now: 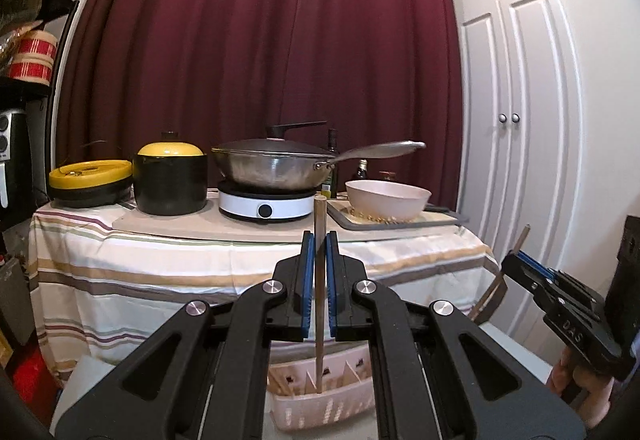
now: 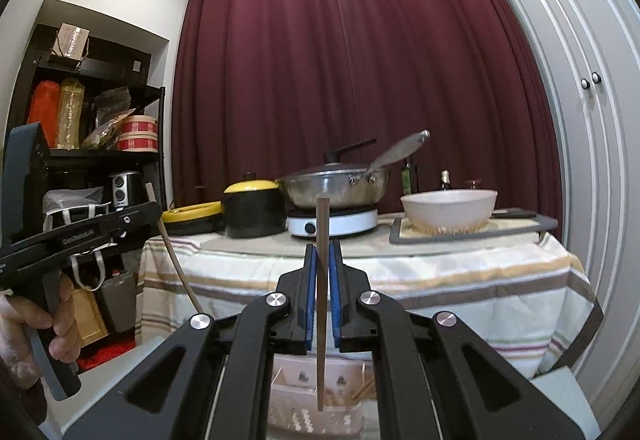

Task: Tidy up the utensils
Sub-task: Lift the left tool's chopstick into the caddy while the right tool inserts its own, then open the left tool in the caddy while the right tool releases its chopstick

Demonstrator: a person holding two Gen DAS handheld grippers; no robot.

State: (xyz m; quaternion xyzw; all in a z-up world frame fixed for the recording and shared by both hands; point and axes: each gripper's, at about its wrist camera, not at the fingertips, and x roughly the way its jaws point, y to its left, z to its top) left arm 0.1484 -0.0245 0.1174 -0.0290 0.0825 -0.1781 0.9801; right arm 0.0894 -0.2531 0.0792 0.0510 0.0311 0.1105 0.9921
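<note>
Maroon curtain (image 1: pixel 260 39) behind; left gripper (image 1: pixel 320 240) clamped on pale chopstick (image 1: pixel 320 280), right gripper (image 2: pixel 323 252) on dark chopstick (image 2: pixel 322 300), both above divided basket (image 1: pixel 320 404) at lower centre, partly filled, not yet released.

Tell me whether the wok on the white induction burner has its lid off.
No. In the left wrist view the wok sits on the white induction burner with a dark lid covering it.
</note>
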